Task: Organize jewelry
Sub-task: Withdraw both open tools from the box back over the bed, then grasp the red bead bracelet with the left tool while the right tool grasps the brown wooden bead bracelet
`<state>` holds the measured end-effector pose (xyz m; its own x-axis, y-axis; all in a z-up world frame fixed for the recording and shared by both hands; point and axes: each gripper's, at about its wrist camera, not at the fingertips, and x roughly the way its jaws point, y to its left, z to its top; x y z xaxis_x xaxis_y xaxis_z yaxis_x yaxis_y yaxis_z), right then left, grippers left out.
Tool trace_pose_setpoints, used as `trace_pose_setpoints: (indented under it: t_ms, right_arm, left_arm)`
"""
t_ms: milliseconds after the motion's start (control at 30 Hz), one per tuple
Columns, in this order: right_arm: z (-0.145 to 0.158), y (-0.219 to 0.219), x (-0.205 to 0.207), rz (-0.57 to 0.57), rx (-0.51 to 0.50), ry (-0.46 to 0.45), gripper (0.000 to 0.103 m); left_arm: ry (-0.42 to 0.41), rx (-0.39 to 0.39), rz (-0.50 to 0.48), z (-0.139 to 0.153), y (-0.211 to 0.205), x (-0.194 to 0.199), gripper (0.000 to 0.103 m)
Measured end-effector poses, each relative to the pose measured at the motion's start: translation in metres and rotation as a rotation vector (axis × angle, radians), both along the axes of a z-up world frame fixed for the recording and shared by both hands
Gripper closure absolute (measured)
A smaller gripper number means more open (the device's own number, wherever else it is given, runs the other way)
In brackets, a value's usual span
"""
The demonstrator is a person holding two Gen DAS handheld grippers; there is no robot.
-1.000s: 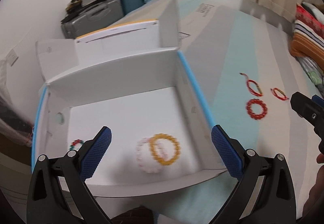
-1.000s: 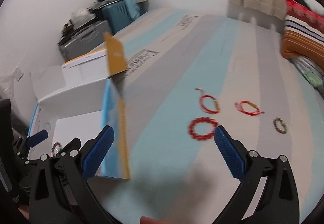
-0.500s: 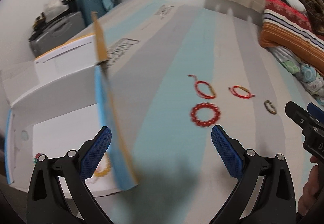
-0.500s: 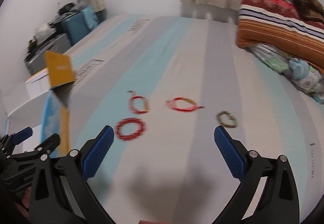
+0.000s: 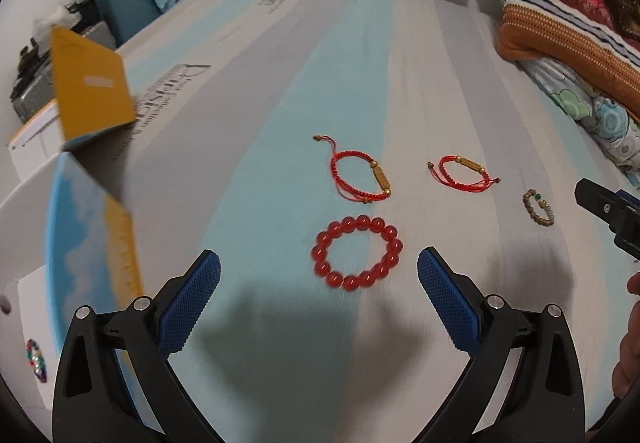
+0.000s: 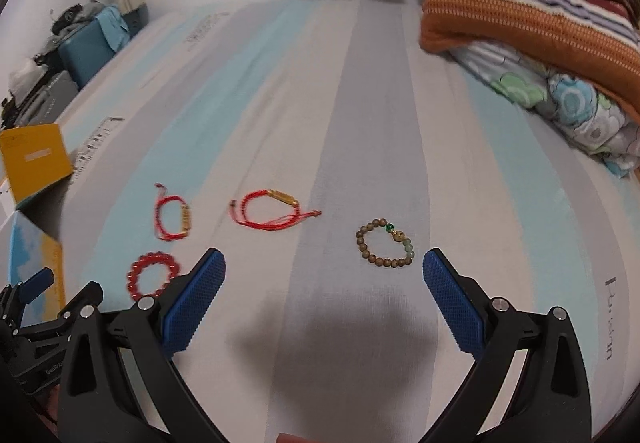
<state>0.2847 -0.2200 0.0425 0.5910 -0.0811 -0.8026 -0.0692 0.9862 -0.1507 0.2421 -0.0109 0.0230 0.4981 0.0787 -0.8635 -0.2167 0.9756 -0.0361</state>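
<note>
A red bead bracelet lies on the striped bed just ahead of my open, empty left gripper; it also shows in the right wrist view. Two red cord bracelets lie beyond it. A brown bead bracelet lies just ahead of my open, empty right gripper, toward its right finger. The open box is at the left, with a multicolour bracelet inside.
Folded blankets are stacked at the far right of the bed. Suitcases and clutter stand beyond the bed's left edge. The box's yellow flap stands upright at the left.
Both grippers have swung right, from the box to the bracelets on the bed. The left one now faces the red bead bracelet, the right one the brown bead bracelet.
</note>
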Motion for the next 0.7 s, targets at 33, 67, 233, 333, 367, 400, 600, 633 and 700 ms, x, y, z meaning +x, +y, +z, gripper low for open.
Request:
trace_pose_setpoints:
  t_ms: [33, 67, 233, 333, 367, 400, 600, 633, 700]
  right_arm:
    - [-0.005, -0.001, 0.004, -0.005, -0.005, 0.012, 0.008]
    - [-0.009, -0.003, 0.008, -0.01, -0.005, 0.02, 0.008]
    - [-0.03, -0.02, 0.03, -0.057, 0.02, 0.063, 0.008]
    - [-0.043, -0.034, 0.043, -0.095, 0.054, 0.097, 0.008]
    - [-0.048, -0.039, 0.048, -0.109, 0.047, 0.105, 0.01]
    - [-0.051, -0.043, 0.052, -0.119, 0.045, 0.11, 0.011]
    - [-0.08, -0.064, 0.066, -0.186, 0.08, 0.149, 0.011]
    - [-0.084, -0.066, 0.067, -0.193, 0.081, 0.157, 0.013]
    - [-0.092, -0.068, 0.068, -0.205, 0.071, 0.167, 0.017]
  left_arm:
    - [0.002, 0.005, -0.007, -0.005, -0.002, 0.006, 0.006]
    - [0.004, 0.008, -0.011, -0.009, -0.003, 0.009, 0.006]
    - [0.027, 0.009, -0.038, -0.03, -0.009, 0.026, 0.006]
    - [0.032, 0.004, -0.042, -0.039, -0.011, 0.033, 0.006]
    - [0.032, 0.003, -0.048, -0.042, -0.011, 0.034, 0.006]
    - [0.032, 0.005, -0.05, -0.045, -0.011, 0.035, 0.006]
    - [0.065, -0.022, -0.066, -0.068, -0.012, 0.042, 0.006]
    - [0.068, -0.017, -0.072, -0.071, -0.012, 0.043, 0.006]
    - [0.07, -0.014, -0.073, -0.075, -0.011, 0.044, 0.006]
